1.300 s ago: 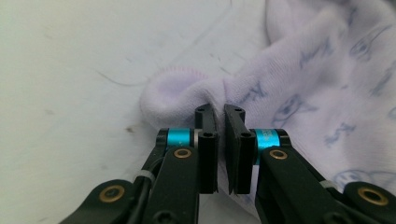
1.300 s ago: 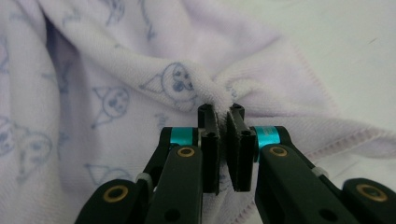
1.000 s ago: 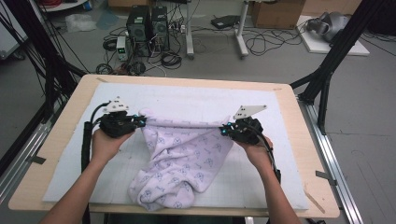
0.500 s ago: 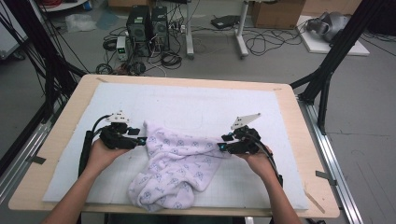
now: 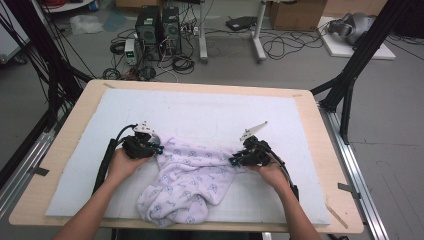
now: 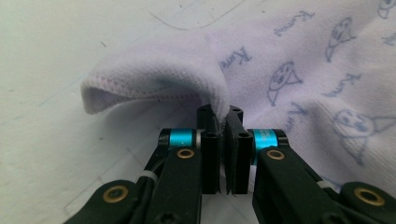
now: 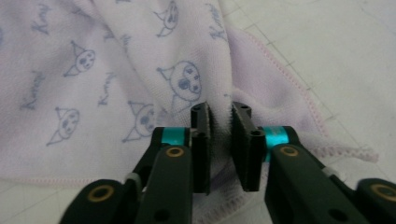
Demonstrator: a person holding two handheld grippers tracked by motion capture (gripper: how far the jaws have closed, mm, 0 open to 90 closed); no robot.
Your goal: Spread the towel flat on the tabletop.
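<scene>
The desk (image 5: 320, 130) carries a white mat (image 5: 210, 112); on it the printed cloth (image 5: 187, 182) now lies lower and slacker than a second ago. Left gripper (image 6: 221, 122) and right gripper (image 7: 219, 122), fingers just closing, apparently pinch its top corners.

The pale lilac printed terry cloth (image 5: 187, 182) runs off the top and right edges in the left gripper view, and off the top and left in the right gripper view — its full outline shows in neither. From above, its printed figures are too small to read, and its folds hide the white padded mat (image 5: 210, 115) beneath.
</scene>
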